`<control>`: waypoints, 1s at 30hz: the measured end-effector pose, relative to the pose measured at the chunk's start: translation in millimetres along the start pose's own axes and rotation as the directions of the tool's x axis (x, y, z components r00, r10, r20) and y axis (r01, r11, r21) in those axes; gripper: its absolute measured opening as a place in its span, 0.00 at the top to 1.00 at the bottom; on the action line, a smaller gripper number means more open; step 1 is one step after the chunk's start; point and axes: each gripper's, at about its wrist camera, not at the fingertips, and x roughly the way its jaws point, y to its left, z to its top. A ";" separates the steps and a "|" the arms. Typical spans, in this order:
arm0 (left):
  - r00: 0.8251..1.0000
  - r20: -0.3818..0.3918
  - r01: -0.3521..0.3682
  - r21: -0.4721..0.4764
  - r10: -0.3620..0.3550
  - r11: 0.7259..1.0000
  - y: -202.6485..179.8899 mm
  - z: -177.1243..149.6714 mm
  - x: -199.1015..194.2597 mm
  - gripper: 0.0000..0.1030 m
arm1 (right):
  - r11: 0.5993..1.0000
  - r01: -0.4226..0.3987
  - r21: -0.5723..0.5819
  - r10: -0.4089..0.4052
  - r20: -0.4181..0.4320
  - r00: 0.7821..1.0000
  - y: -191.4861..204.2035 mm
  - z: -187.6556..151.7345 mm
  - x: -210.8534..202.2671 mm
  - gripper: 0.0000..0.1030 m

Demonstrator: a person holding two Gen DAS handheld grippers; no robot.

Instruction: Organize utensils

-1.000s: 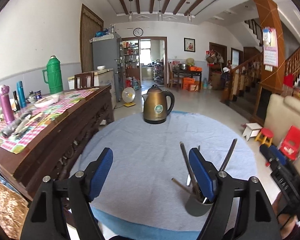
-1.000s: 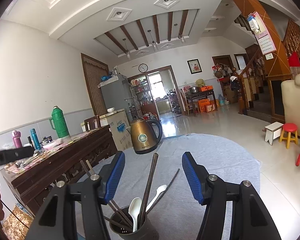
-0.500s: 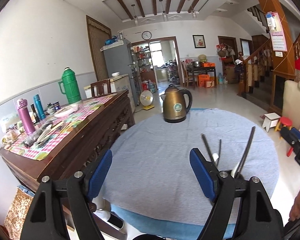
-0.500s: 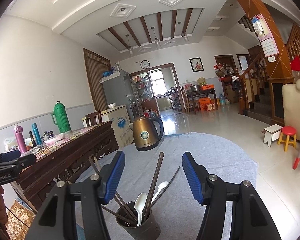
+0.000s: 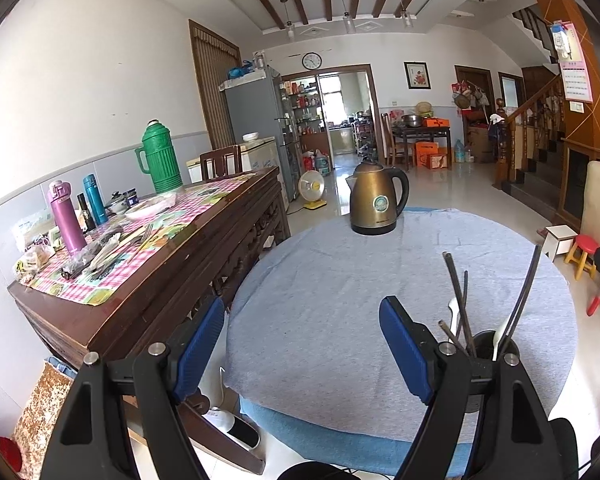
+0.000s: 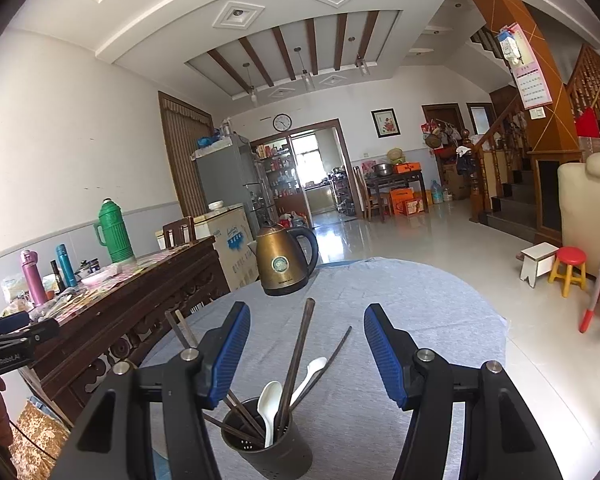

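A dark utensil holder (image 6: 268, 446) stands on the round table's grey cloth (image 6: 400, 304), close below my right gripper (image 6: 307, 354). It holds dark chopsticks (image 6: 300, 344) and two white spoons (image 6: 271, 398). The right gripper is open and empty, with the chopsticks rising in the gap between its blue pads. My left gripper (image 5: 302, 344) is also open and empty over the cloth's near left part. In the left wrist view the holder (image 5: 494, 346) sits just right of its right finger. More utensils (image 5: 100, 250) lie on the sideboard's checked cloth.
A bronze kettle (image 5: 376, 204) stands at the table's far side. The wooden sideboard (image 5: 148, 300) to the left carries a green thermos (image 5: 160, 160), bottles and a dish. Small stools (image 6: 568, 268) and stairs are to the right. The left gripper's body (image 6: 8, 340) shows at the right wrist view's left edge.
The left gripper has shifted left toward the sideboard, so the holder now sits further right in its view. The right gripper has kept still.
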 end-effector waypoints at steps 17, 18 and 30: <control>0.996 -0.087 -0.023 -0.056 0.018 0.998 19.6 -12.3 46.3 0.22 | 0.996 0.056 0.064 -0.049 -0.104 0.993 -28.0 -19.3 34.0 0.39; 0.995 -0.097 -0.022 -0.065 0.015 0.998 21.6 -13.3 50.4 0.22 | 0.996 0.061 0.068 -0.053 -0.113 0.992 -30.4 -21.2 36.6 0.39; 0.951 -0.292 0.053 -0.161 -0.099 0.985 27.2 -48.2 163.3 0.22 | 0.979 0.110 0.174 -0.057 -0.284 0.957 -75.1 -59.5 88.3 0.39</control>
